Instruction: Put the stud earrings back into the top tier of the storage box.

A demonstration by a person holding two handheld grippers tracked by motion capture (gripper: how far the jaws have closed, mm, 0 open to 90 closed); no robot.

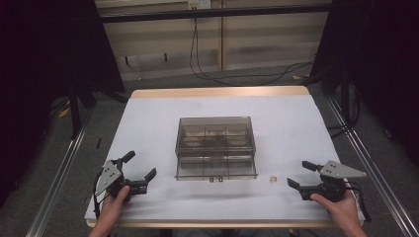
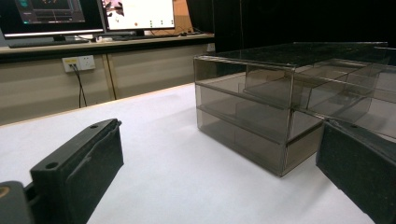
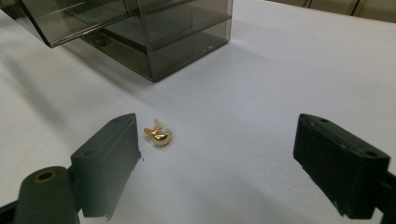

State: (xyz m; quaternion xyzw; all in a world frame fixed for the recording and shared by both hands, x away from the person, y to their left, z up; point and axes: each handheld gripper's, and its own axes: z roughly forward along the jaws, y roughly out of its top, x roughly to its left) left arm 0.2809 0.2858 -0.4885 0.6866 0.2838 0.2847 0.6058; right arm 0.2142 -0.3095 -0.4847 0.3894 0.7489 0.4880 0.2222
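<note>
- Smoky clear drawer box sits mid-table on the white table.
- Small gold earring lies just right of the box's near right corner, loose on the table.
- Right gripper near right, jaws wide apart, empty, earring near it.
- Left gripper near left, jaws spread, empty, apart from box.

The table has a white top with a strip of light wood along its far edge. A see-through brown plastic box sits flat in the middle of it. The box has little rooms inside (split by thin walls) and a small clasp on its near side. A tiny gold earring lies on the white top, near the box's near right corner but not touching it. In the high view it is a small speck.
</note>
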